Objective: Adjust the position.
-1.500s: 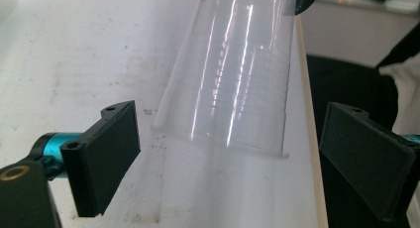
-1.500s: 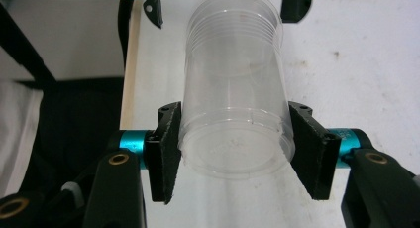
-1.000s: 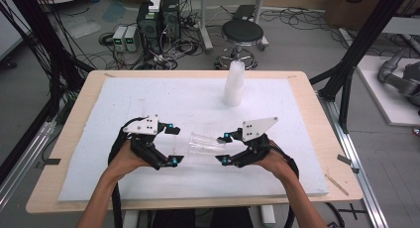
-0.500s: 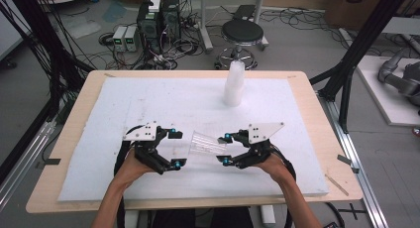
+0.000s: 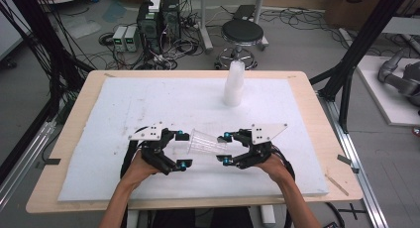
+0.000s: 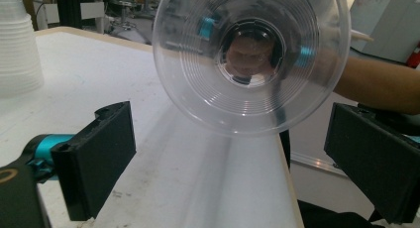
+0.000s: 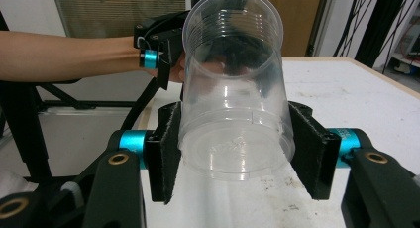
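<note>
A clear plastic cup (image 5: 205,142) lies on its side just above the white mat, between the two grippers. My right gripper (image 5: 224,148) is shut on its base; in the right gripper view both pads press the cup (image 7: 233,84) near the bottom, at the right gripper (image 7: 235,148). The cup's mouth points at my left gripper (image 5: 184,149), which is open. In the left gripper view the cup's rim (image 6: 250,59) faces the camera, above and between the wide-apart jaws of the left gripper (image 6: 233,163), and touches neither.
A tall stack of clear cups (image 5: 234,84) stands upright at the back of the white mat (image 5: 138,104); it also appears as the stack (image 6: 17,44) at far left. The wooden table edge (image 5: 317,104) borders the mat. A stool and cables lie on the floor beyond.
My left gripper has slid right and slightly down toward the cup's mouth, closing the gap. The right gripper and the cup have stayed in place.
</note>
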The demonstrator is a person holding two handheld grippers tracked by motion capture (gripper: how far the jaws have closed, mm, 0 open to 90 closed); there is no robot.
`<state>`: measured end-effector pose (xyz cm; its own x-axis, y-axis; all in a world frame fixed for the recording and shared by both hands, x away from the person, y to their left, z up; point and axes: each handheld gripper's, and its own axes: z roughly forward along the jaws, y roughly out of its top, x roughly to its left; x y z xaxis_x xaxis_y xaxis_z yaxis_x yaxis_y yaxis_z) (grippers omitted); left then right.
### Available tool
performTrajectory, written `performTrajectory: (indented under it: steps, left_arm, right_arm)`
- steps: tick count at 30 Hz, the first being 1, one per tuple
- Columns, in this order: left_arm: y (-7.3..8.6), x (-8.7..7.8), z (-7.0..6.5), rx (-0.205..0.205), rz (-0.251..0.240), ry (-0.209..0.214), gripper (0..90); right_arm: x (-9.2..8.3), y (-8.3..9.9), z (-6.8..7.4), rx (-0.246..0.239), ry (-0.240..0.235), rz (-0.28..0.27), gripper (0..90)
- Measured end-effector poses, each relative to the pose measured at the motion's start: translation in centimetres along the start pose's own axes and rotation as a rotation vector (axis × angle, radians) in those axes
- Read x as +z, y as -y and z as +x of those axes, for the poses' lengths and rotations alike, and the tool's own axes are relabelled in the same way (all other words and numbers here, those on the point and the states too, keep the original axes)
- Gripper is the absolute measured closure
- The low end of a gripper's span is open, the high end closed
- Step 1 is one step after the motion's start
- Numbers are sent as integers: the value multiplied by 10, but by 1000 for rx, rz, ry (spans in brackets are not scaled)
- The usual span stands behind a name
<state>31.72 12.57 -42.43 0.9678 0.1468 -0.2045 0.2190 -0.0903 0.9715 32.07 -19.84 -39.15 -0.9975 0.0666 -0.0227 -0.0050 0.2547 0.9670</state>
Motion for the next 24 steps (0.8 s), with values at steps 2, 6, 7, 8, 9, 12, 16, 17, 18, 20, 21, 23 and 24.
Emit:
performTrajectory:
  steps: [2, 6, 7, 8, 9, 12, 16, 17, 18, 20, 21, 23, 24]
  left_arm:
    - [-1, 3, 0, 0, -2, 7, 56]
    - [-5, 9, -1, 5, -18, 25, 56]
    - [-6, 10, -1, 8, -18, 30, 56]
    - [-7, 13, -1, 10, -23, 37, 56]
    - [-8, 14, -1, 11, -25, 45, 56]
    - [-11, 19, -1, 12, -31, 57, 57]
    - [-14, 24, -2, 15, -34, 74, 57]
    - [-14, 25, -2, 16, -34, 75, 57]
    - [-15, 26, -2, 18, -32, 77, 57]
    - [-16, 27, -2, 20, -32, 86, 59]
    - [-16, 27, -2, 22, -32, 83, 81]
    - [-17, 26, -2, 22, -46, 79, 90]
    - [-17, 26, -2, 16, -50, 83, 100]
  right_arm:
    - [1, 0, 0, -3, -4, -7, 431]
    - [2, -1, 0, -4, -11, -9, 431]
    - [2, -2, 0, -8, -13, -10, 431]
    - [2, -2, 0, -11, -15, -11, 431]
    - [2, -2, 0, -10, -17, -13, 431]
    - [2, -2, 1, -14, -23, -16, 431]
    - [2, -3, 1, -18, -28, -24, 431]
    - [2, -3, 1, -18, -28, -26, 431]
    - [2, -3, 1, -16, -29, -29, 431]
    - [1, -3, 1, -19, -32, -32, 431]
    - [2, -4, 1, -22, -32, -33, 431]
    - [1, -4, 2, -19, -34, -32, 431]
    - [1, -4, 2, -21, -35, -32, 431]
